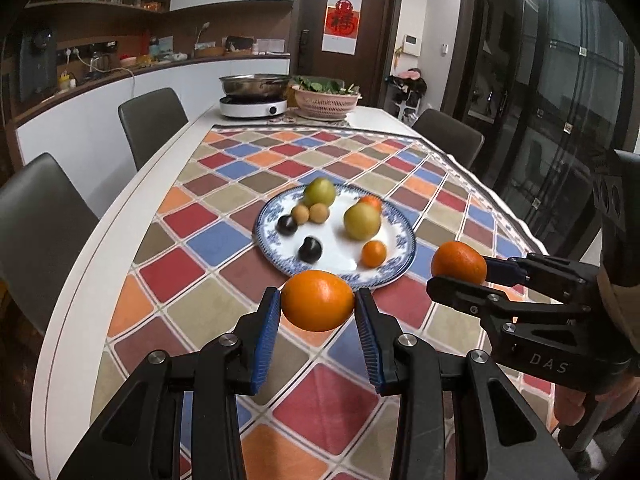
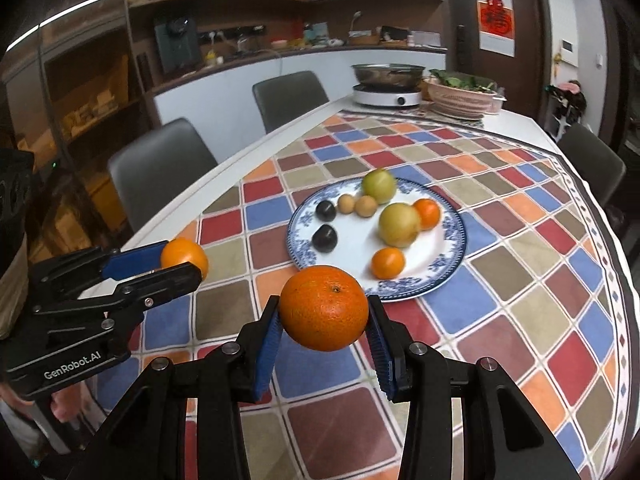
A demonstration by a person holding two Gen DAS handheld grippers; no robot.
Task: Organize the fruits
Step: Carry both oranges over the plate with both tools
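Each gripper holds an orange above the chequered tablecloth, just short of a blue-and-white plate. My left gripper is shut on one orange. My right gripper is shut on the other orange. On the plate lie two green-yellow round fruits, two dark plums, two small tan fruits and two small tangerines.
At the table's far end stand an induction hob with a steel pot and a pink basket of greens. Grey chairs line the left side; another stands on the right. A person's hand grips the right tool.
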